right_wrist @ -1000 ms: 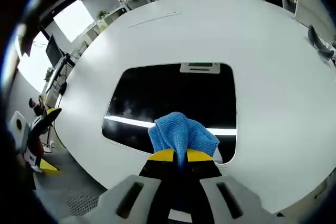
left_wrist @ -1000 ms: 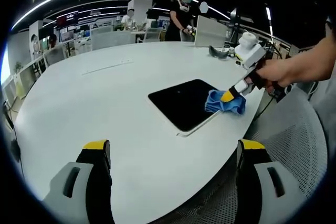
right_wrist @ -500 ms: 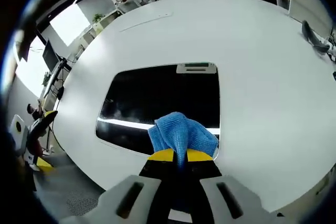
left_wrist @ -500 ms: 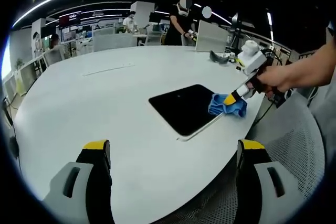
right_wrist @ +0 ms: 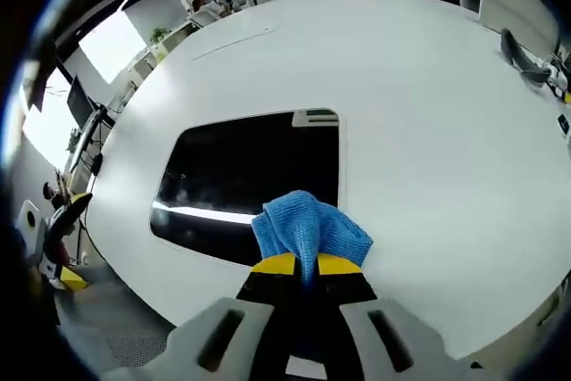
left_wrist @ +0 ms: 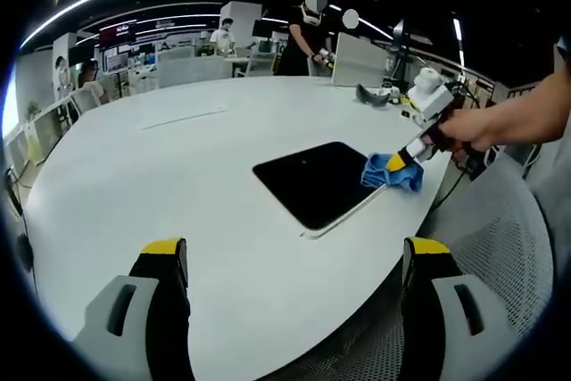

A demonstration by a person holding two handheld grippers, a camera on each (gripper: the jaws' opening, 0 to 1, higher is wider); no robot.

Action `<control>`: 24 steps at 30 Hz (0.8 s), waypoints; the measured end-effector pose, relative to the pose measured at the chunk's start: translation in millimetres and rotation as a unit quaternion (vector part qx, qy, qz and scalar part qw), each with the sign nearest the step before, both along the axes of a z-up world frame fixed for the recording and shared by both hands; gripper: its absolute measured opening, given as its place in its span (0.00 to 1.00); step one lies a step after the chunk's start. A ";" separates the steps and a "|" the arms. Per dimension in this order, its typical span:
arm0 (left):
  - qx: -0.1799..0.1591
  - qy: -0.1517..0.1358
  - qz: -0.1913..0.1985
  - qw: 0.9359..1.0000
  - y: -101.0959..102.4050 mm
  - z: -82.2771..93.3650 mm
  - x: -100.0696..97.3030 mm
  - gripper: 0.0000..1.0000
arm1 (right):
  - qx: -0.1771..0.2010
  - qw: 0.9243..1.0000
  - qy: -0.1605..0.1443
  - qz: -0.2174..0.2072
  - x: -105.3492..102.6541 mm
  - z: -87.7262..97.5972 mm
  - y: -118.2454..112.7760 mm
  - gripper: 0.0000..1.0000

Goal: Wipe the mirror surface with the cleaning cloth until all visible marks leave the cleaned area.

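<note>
White table [left_wrist: 134, 176]: mirror [left_wrist: 312, 180] lies flat near its right edge, dark glass. Right gripper [right_wrist: 302, 264] clamped on the blue cloth [right_wrist: 308, 225]. Over the last second the cloth slid off the glass toward the mirror's right edge, now straddling it. Stroke end; marks unreadable. Left gripper [left_wrist: 290, 256] wide, holding nothing, near side.

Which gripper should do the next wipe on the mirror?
The right gripper, most likely: it is shut on the blue cloth at the mirror's edge. The left gripper is open, holds nothing and sits back from the mirror.
</note>
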State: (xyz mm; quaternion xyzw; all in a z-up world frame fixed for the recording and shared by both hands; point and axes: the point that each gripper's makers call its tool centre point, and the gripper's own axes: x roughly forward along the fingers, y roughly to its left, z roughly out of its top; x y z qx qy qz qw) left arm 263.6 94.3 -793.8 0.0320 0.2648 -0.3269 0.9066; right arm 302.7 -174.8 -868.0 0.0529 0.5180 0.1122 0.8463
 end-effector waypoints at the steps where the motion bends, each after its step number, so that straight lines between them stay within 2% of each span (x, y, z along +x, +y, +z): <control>1: 0.000 0.000 0.000 1.000 0.0 0.0 0.1 0.99 | 0.000 1.000 0.000 0.000 0.1 -0.1 0.0 0.00; 10: 0.000 0.000 0.002 1.000 1.1 -0.3 0.9 0.99 | 0.000 1.000 0.003 -0.001 4.0 -0.6 1.4 0.00; 24: 0.002 0.003 0.001 1.000 1.2 -2.3 0.6 0.99 | -0.009 1.000 0.002 0.002 23.5 -0.9 3.1 0.00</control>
